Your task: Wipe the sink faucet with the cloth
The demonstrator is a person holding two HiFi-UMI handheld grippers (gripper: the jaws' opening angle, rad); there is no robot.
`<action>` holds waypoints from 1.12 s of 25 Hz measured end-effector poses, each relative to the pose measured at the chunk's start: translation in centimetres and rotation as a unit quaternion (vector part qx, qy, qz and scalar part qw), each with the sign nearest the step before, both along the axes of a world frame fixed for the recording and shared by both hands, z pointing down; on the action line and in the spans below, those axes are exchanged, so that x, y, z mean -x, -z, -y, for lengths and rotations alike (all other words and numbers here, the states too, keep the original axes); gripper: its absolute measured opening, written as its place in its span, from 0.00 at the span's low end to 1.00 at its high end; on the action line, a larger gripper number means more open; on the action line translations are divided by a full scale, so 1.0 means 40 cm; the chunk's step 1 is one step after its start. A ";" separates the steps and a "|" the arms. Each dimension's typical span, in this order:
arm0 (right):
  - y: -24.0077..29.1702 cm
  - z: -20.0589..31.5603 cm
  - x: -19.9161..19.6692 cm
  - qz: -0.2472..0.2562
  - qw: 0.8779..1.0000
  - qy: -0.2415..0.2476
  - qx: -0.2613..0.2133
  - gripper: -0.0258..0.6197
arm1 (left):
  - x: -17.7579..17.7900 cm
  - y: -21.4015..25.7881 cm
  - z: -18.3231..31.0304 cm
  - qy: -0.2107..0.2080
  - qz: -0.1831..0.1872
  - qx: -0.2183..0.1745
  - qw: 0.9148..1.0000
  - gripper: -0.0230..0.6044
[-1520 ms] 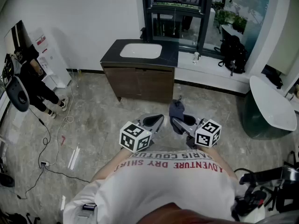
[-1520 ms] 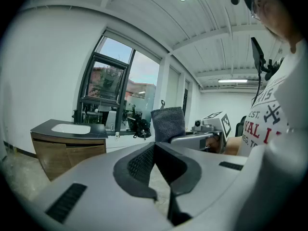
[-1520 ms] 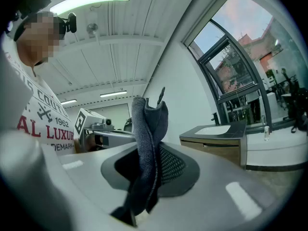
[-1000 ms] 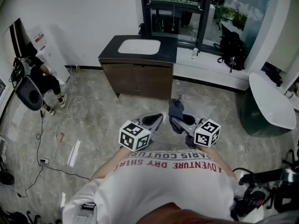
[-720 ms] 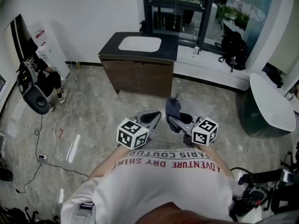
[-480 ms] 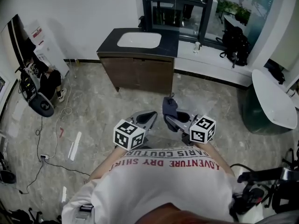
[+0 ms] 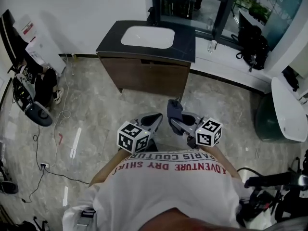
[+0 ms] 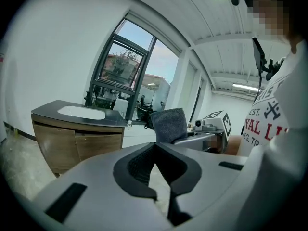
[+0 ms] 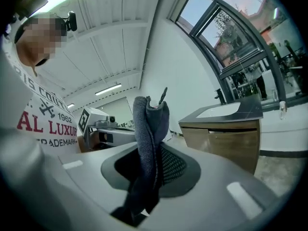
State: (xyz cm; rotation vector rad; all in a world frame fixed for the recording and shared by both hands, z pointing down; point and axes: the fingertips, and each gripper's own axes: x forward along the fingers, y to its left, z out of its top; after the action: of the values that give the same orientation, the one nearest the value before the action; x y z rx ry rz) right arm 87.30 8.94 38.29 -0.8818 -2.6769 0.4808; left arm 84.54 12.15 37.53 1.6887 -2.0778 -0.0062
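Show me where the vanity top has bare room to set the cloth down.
On the dark vanity countertop, the strip right of the white rectangular basin is bare; so is the strip left of it. The dark faucet crowds the back edge. The right gripper holds the grey cloth.

showroom: vanity sink (image 7: 147, 36), bathtub (image 7: 288, 110)

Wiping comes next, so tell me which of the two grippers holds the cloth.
The right gripper: its jaws are shut on the dark grey cloth. The left gripper has its jaws together with nothing between them.
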 end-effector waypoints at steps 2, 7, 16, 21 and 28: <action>-0.011 0.010 0.152 -0.002 1.000 -0.003 0.000 0.14 | 0.160 -0.010 0.007 -0.001 -0.004 0.004 1.000 0.04; 0.048 0.049 0.557 0.010 1.000 -0.016 -0.002 0.14 | 0.585 0.026 0.031 0.000 -0.005 0.006 1.000 0.04; 0.188 0.082 0.966 0.052 0.998 -0.020 -0.034 0.14 | 1.017 0.133 0.071 -0.007 0.019 -0.029 0.999 0.04; 0.141 0.115 1.057 0.038 0.998 -0.016 -0.045 0.14 | 1.107 0.112 0.095 -0.010 0.026 -0.027 0.999 0.04; 0.070 0.151 1.263 0.012 0.999 0.017 -0.032 0.14 | 1.287 0.040 0.131 0.016 0.005 -0.009 1.000 0.04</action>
State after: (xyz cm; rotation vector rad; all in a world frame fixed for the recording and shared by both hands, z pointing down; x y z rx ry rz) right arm 36.80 2.91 35.50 -0.9186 -2.6781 0.3756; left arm 33.08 6.90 35.95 1.6691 -2.1184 -0.0272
